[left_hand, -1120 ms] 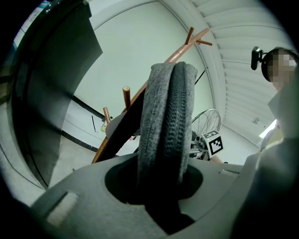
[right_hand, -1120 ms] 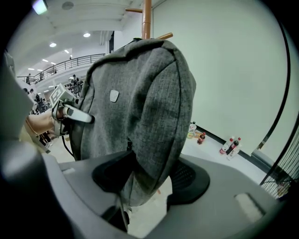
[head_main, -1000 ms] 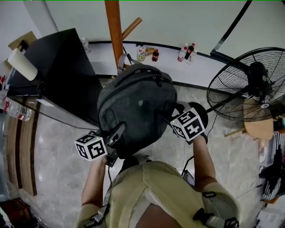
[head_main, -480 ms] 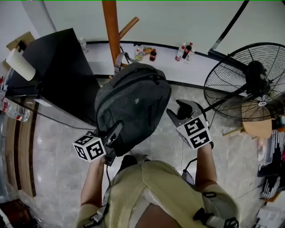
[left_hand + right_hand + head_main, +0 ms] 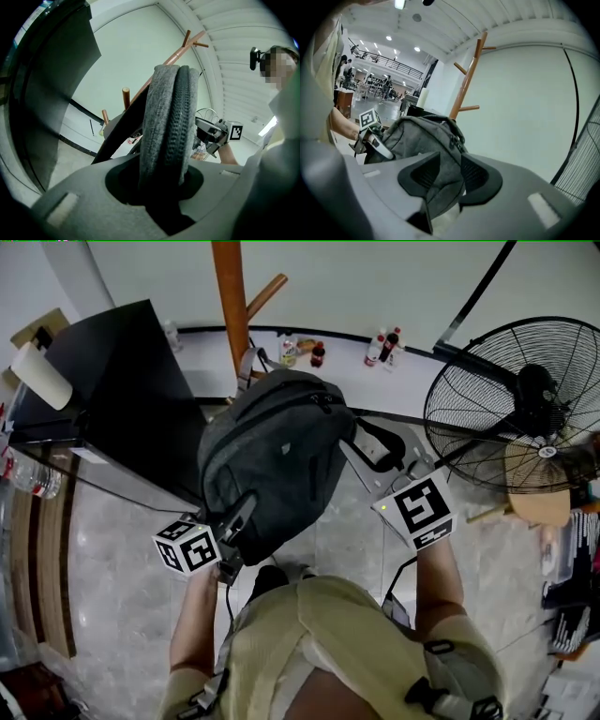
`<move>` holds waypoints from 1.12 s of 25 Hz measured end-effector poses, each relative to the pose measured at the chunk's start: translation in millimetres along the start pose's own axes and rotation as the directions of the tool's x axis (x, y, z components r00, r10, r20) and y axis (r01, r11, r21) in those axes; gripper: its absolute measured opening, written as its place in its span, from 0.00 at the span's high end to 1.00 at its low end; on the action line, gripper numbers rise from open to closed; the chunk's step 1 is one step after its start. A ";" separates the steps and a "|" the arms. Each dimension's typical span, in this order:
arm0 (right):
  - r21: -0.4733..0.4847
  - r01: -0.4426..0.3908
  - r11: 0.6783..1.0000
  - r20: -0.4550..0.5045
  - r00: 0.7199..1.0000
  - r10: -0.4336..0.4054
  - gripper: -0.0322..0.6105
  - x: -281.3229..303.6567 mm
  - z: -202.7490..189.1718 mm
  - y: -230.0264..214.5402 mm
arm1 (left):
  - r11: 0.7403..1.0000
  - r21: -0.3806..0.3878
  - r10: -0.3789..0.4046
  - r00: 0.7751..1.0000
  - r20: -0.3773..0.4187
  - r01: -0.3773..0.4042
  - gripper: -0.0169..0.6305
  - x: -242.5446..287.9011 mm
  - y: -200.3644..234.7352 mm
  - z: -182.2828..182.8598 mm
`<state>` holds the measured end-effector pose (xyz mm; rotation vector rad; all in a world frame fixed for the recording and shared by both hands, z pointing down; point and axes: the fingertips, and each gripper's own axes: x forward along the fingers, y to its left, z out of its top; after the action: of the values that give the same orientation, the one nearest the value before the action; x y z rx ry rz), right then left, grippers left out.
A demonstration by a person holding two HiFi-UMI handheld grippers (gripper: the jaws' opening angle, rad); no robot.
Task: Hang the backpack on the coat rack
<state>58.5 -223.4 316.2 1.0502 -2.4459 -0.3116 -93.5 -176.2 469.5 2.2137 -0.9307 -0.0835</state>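
The grey backpack (image 5: 281, 451) hangs in the air in front of the wooden coat rack (image 5: 228, 296), its top close to the pole. My left gripper (image 5: 234, 526) is shut on the bag's bottom edge; in the left gripper view the zippered seam (image 5: 168, 122) stands up out of the closed jaws. My right gripper (image 5: 373, 448) is at the bag's right side, its jaws open and just now closing. In the right gripper view the backpack (image 5: 426, 136) shows through the gap, and no pad visibly presses on it. The rack (image 5: 466, 79) rises behind the bag.
A black table (image 5: 122, 390) stands to the left, a white paper roll (image 5: 42, 376) at its far corner. A large floor fan (image 5: 516, 399) and a wooden stool (image 5: 539, 479) are on the right. Several bottles (image 5: 384, 348) line the white ledge by the wall.
My right gripper has come away from the bag's lower right side and moved up and to the right. The backpack has shifted slightly toward the rack. The left gripper has stayed put.
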 end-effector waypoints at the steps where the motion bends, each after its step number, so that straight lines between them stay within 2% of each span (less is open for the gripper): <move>1: -0.014 -0.005 1.000 0.015 1.000 0.006 0.73 3.7 8.4 -1.6 | 1.000 -0.003 -0.005 1.000 -0.001 0.005 0.83 0.5 0.5 -0.1; 7: -0.095 -0.051 0.994 0.086 0.995 0.059 0.73 26.5 47.6 -5.3 | 1.000 0.004 -0.021 1.000 0.000 0.021 0.83 1.1 -0.6 -0.8; 14: -0.194 -0.105 0.975 0.101 0.987 0.126 0.74 48.0 75.1 3.5 | 0.999 0.035 -0.007 1.000 0.000 0.007 0.82 -1.0 0.0 1.2; 23: -0.257 -0.164 0.952 0.043 0.983 0.181 0.76 70.1 72.5 2.8 | 0.999 0.018 -0.026 1.000 -0.003 0.026 0.82 -1.3 -3.3 0.1; 28: -0.307 -0.157 0.939 0.015 0.985 0.169 0.78 79.9 70.8 0.9 | 0.999 0.002 -0.049 0.999 -0.006 0.049 0.82 -0.3 -6.9 -1.7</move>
<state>-25.3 -279.2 280.6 0.7107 -2.4011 -0.6378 -89.1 -171.7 466.2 2.2380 -0.8735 -0.0988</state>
